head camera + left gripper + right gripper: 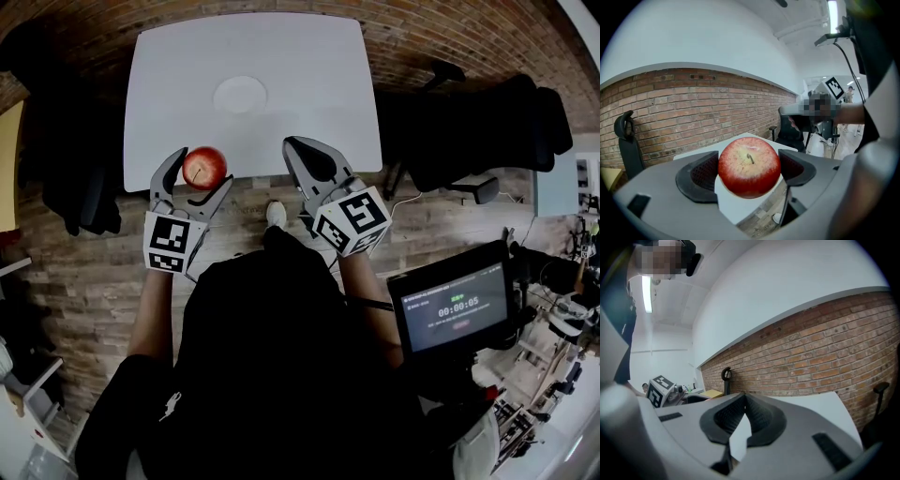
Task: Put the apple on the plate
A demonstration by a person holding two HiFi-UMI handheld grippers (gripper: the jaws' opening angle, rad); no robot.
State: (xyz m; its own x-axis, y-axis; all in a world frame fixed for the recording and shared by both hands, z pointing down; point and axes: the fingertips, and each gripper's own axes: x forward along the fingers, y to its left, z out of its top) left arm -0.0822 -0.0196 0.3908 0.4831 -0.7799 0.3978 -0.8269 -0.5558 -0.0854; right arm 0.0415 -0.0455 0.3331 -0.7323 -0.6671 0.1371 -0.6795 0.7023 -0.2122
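The left gripper (201, 169) is clamping the apple (204, 167), its two jaws spread just as wide as the fruit and pressing on either flank; in the left gripper view the red apple is showing its stem towards the camera. In the head view the apple is hanging over the near left edge of the white table (309, 75); it is not resting on the plate (241, 95), which is sitting at about 1 o'clock from the apple, well apart, near the table's middle. The right gripper (290, 142) is hovering at 3 o'clock from the apple, over the same near edge; its jaws are closing tip to tip with nothing between them. A lit screen (457, 305) is glowing at 4 o'clock from the right gripper.
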